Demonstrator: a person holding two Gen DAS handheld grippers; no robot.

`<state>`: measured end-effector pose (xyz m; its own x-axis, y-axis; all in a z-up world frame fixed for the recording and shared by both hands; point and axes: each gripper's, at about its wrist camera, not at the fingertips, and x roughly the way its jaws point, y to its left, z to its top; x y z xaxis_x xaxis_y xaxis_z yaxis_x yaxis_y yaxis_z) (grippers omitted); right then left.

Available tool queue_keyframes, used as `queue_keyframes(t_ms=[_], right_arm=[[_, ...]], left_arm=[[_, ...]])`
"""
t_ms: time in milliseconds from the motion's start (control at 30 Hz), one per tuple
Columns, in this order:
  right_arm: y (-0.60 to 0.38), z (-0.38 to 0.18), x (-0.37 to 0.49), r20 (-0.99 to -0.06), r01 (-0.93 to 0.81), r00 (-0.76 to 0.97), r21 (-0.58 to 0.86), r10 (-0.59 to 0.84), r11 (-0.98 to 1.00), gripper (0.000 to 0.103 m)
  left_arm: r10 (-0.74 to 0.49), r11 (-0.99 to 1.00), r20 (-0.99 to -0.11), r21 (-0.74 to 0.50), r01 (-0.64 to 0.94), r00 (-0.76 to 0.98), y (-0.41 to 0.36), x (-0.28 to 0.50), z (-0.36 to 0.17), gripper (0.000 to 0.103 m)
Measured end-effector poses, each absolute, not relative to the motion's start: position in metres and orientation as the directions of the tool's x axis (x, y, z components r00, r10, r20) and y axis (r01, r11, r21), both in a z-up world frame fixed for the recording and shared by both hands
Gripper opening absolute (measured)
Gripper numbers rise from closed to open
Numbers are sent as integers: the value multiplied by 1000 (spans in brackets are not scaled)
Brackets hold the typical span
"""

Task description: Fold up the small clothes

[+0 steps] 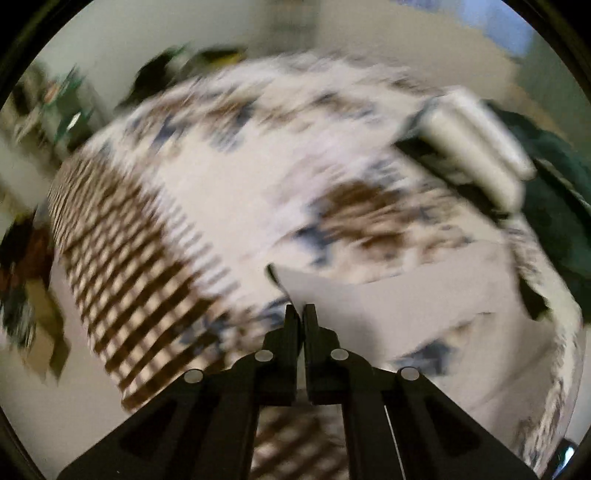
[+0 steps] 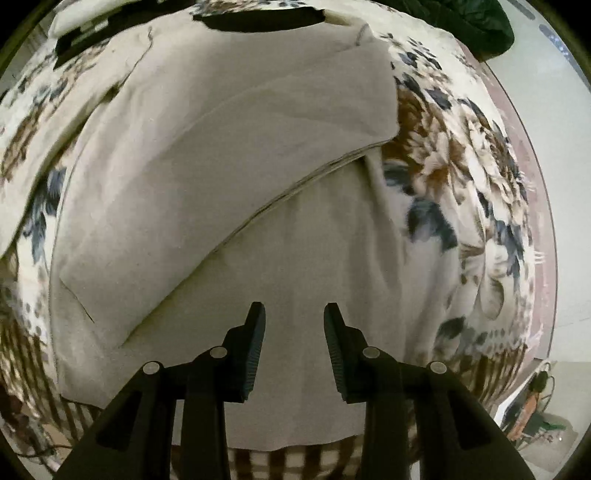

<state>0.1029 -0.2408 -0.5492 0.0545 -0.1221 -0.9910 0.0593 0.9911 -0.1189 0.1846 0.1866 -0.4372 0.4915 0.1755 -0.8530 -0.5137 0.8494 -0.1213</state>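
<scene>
The left gripper [image 1: 302,308] is clamped on a corner of the beige garment [image 2: 229,158], which lies on the floral blanket [image 2: 461,155]. The right gripper [image 2: 294,308] hovers spread apart above its near edge.

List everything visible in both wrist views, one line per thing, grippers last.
garment: one, beige, spread on the blanket with one part folded over diagonally; a corner is pinched by the left gripper.
blanket: one, cream with brown and blue-grey flowers and a brown checked border, under the garment.
dark green cloth: one, at the far edge of the blanket.
clutter on the floor: orange and green, too small to identify.
left gripper: one, black, fingers closed on the garment corner; view motion-blurred.
right gripper: one, black, fingers apart over the garment, holding nothing.
</scene>
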Motion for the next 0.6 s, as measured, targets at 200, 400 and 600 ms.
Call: queue_keyframes(t_ms=[200,400,600], right_arm=[[-293,-537,96,-999,116,42,-20,-25,993,35],[-362,-543,69,-1000,234,-1,-16,-17,972,35],[-413,-554,40,-998,294,-57,-22,-6,956,35]], left_arm=[[-94,993,-769,-121,1,632,21,206,-385,1],[-366,887,-826,-169,431,429,-138,170,-429,1],[-341,815,-923,-196,546,178,-199,147,-496,5]])
